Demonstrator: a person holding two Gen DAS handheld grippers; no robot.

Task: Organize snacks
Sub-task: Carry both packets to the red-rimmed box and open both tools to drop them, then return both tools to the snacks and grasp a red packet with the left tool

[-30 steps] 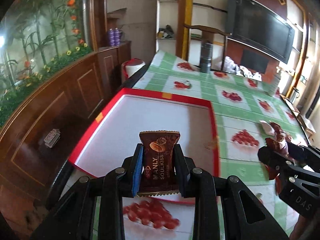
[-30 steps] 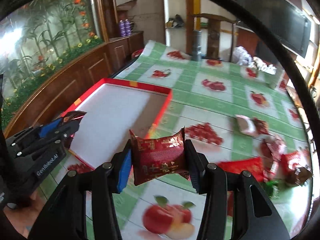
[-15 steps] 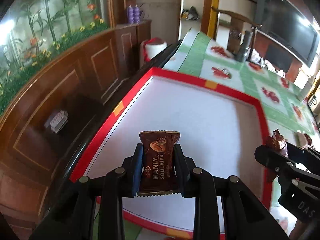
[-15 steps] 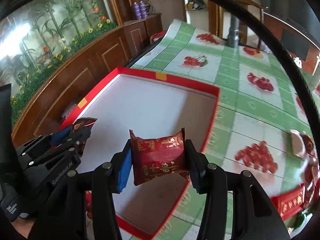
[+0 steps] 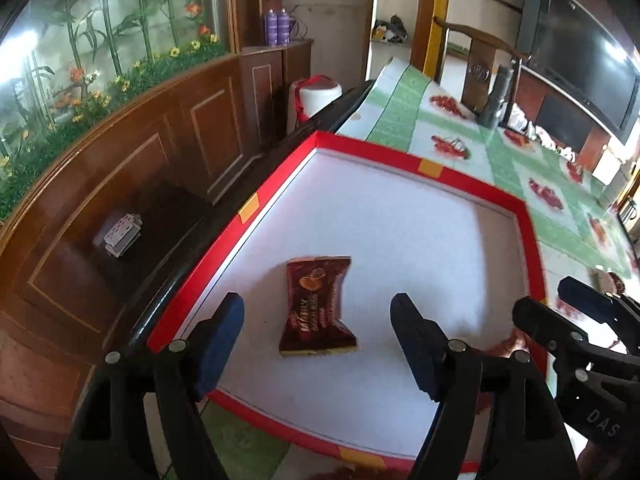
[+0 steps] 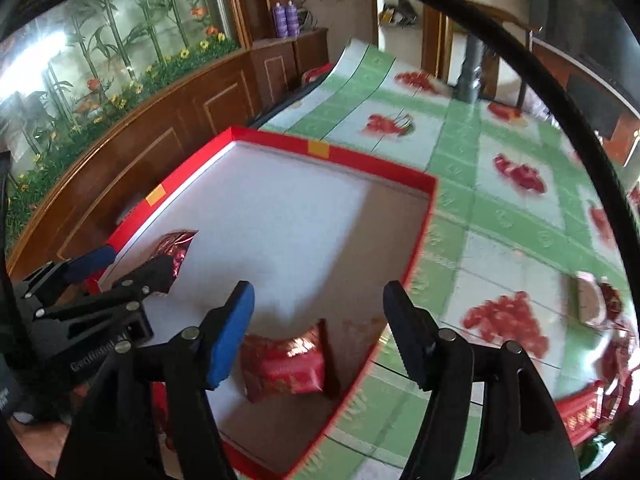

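With both grippers spread wide and empty, I see the brown snack (image 5: 316, 306) flat near the red tray's (image 5: 276, 184) left edge between the left gripper's (image 5: 318, 334) fingers; the red packet (image 6: 284, 364), blurred, apparently lies near its right edge below the right gripper (image 6: 318, 326).

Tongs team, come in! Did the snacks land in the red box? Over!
Left tongs open, right tongs open. Brown snack and red snack both lying in red box. Nothing blocking.

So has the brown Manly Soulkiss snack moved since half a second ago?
Yes. It has left the open left gripper and the brown Manly Soulkiss snack lies flat on the red box floor.
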